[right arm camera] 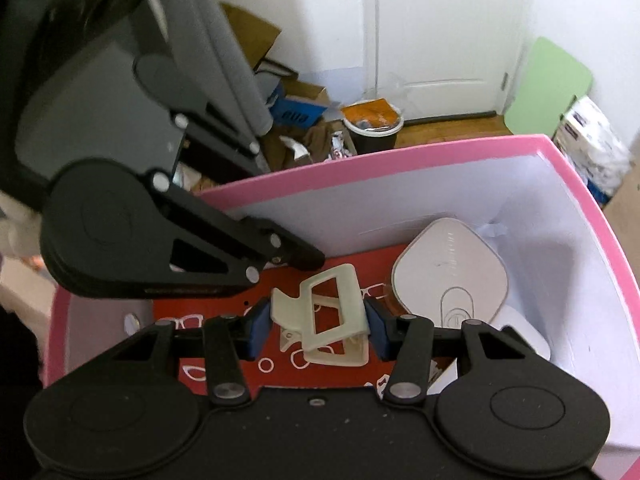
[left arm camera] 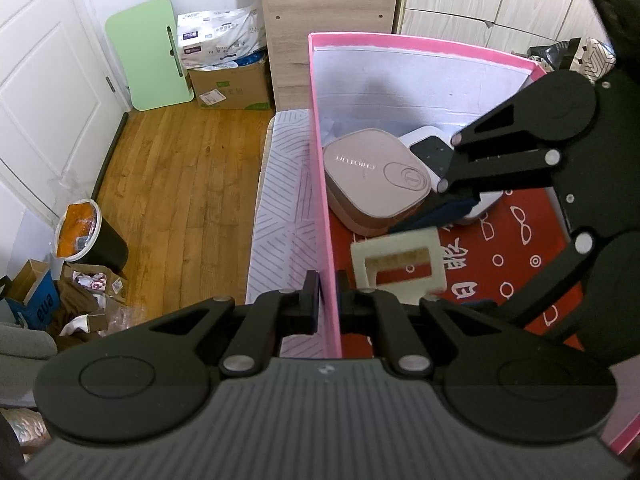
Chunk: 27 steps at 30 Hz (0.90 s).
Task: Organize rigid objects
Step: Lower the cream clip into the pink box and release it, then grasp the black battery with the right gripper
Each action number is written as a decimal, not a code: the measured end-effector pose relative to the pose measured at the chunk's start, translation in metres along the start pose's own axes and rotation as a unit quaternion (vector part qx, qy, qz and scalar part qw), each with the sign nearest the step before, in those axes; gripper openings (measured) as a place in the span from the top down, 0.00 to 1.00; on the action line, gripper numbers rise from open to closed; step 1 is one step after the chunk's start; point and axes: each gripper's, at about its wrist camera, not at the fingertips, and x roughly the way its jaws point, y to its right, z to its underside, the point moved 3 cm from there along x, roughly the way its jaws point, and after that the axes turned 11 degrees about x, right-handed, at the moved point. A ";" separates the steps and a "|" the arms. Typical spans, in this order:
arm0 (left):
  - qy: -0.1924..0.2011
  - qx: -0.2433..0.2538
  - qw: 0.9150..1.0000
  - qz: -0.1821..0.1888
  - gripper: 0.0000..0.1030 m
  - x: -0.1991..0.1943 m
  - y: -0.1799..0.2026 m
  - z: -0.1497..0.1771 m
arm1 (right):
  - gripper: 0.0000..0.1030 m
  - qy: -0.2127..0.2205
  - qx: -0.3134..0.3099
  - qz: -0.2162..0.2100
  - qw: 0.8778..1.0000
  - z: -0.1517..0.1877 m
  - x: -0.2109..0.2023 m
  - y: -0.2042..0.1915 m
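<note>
inside pink box (right arm camera: 400, 152): one clip (right arm camera: 332, 316), two devices (right arm camera: 452, 268)

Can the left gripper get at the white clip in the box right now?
Probably not: the left gripper is clamped on the pink box wall, and the right gripper already straddles the clip.

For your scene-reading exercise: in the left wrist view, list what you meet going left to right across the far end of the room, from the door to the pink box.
White door → green board → tissue pack on cardboard box → wooden cabinet → pink box.
</note>
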 end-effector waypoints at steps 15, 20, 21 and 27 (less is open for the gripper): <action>0.004 -0.003 1.000 0.002 0.94 -0.002 -0.002 0.002 | 0.40 0.137 0.041 0.090 0.986 0.033 -0.106 0.013; 0.006 -0.004 1.000 0.002 0.94 -0.002 -0.002 0.002 | 0.40 0.179 0.140 0.106 0.968 0.066 -0.142 0.029; 0.006 -0.004 1.000 0.001 0.94 -0.002 -0.002 0.002 | 0.37 0.186 0.161 0.113 0.963 0.075 -0.149 0.034; 0.006 -0.002 1.000 0.000 0.94 -0.003 0.000 0.002 | 0.34 0.187 0.304 0.174 0.918 0.134 -0.167 0.062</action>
